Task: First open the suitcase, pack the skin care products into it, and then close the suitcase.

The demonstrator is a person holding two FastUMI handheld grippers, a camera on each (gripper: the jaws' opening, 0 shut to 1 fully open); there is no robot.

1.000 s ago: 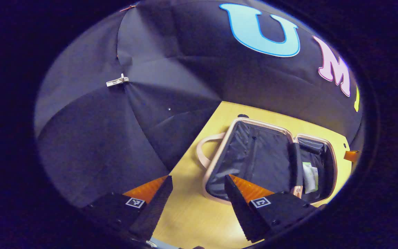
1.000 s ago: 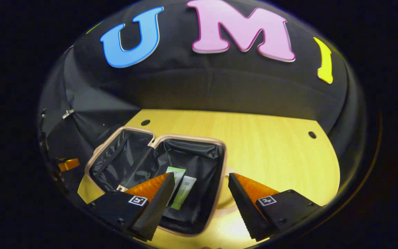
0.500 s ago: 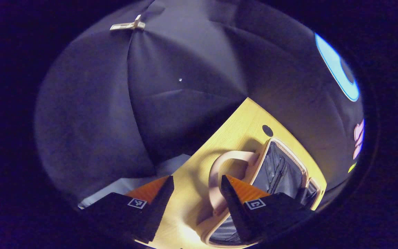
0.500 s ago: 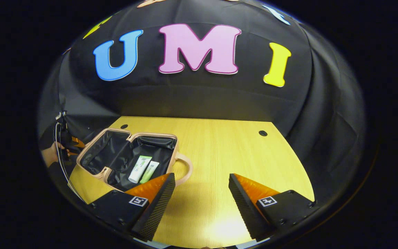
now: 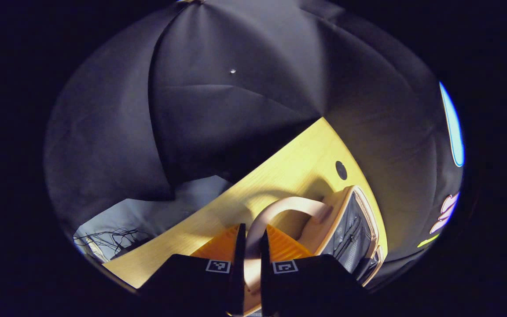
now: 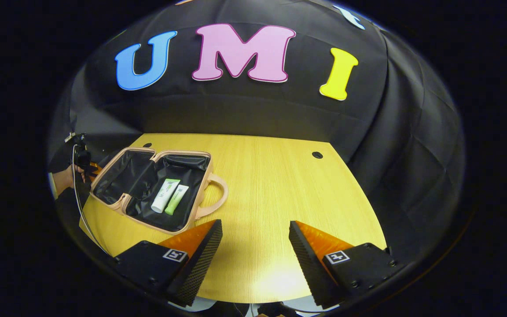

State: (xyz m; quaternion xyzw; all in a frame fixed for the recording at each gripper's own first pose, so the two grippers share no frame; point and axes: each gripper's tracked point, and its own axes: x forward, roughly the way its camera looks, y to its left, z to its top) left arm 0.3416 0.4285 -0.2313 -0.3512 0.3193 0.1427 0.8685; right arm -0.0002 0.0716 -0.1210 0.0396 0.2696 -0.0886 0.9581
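The pink suitcase (image 6: pixel 117 203) lies open flat at the table's left, its dark lining showing. Two skin care tubes, one white (image 6: pixel 162 196) and one green (image 6: pixel 176 200), rest in its right half. In the left gripper view, my left gripper (image 5: pixel 251 231) is shut on the arched pink handle (image 5: pixel 288 203) of the suitcase's other half (image 5: pixel 352 224). My right gripper (image 6: pixel 253 246) hangs open with nothing between its fingers, over the table's front edge, right of the suitcase. A hand (image 6: pixel 64 179) with the left gripper sits at the suitcase's far left side.
The yellow wooden table (image 6: pixel 280 185) has bare room right of the suitcase and small round holes (image 6: pixel 317 155) near its back. A second handle (image 6: pixel 218 193) juts from the suitcase's right half. Past the table's edge lies pale floor with loose cables (image 5: pixel 117 224).
My left gripper swung to the handle on the suitcase's left half and shut on it. My right gripper drew back from the suitcase toward the table's front, staying open.
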